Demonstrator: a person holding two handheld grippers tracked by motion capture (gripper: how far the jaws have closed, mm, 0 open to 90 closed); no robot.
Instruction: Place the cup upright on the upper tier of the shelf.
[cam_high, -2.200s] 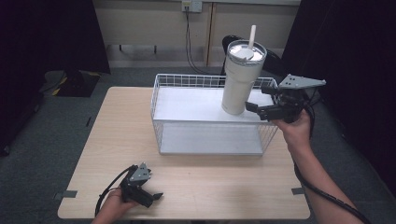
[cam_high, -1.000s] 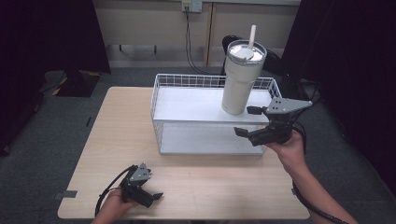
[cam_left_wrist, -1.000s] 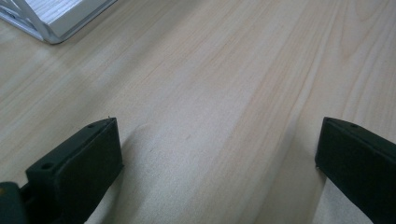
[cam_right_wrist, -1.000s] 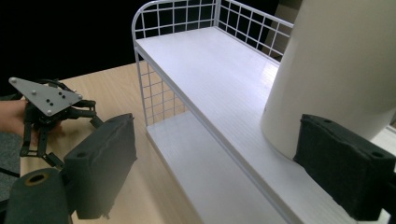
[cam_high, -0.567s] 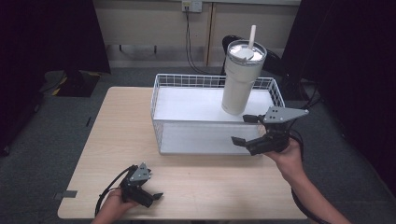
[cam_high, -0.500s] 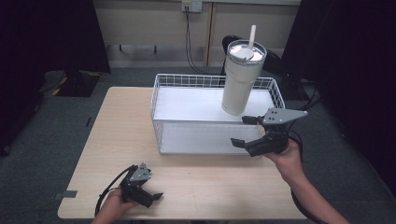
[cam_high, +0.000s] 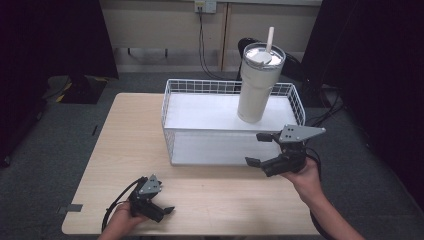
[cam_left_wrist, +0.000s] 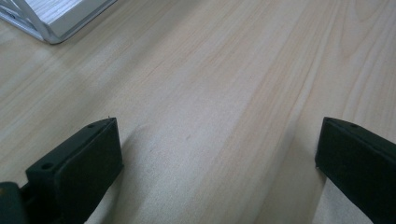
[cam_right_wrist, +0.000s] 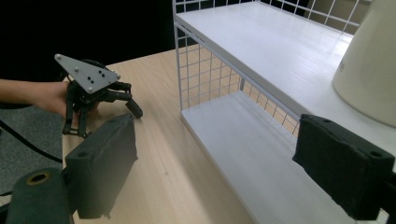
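Keep the open, empty right claw (cam_high: 260, 149) clear of the tumbler (cam_high: 257, 82) on the shelf (cam_high: 210, 111); left claw (cam_high: 164, 209) rests open on the surface (cam_high: 135, 135).

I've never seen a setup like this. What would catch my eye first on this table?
Probably the tall cream tumbler with a lid and straw, standing upright on the top shelf of the white wire-sided rack at the far right of the pale wooden table. Next, the two hand-held black grippers: the right gripper hangs open at the rack's front right corner, and the left gripper rests open near the table's near edge.
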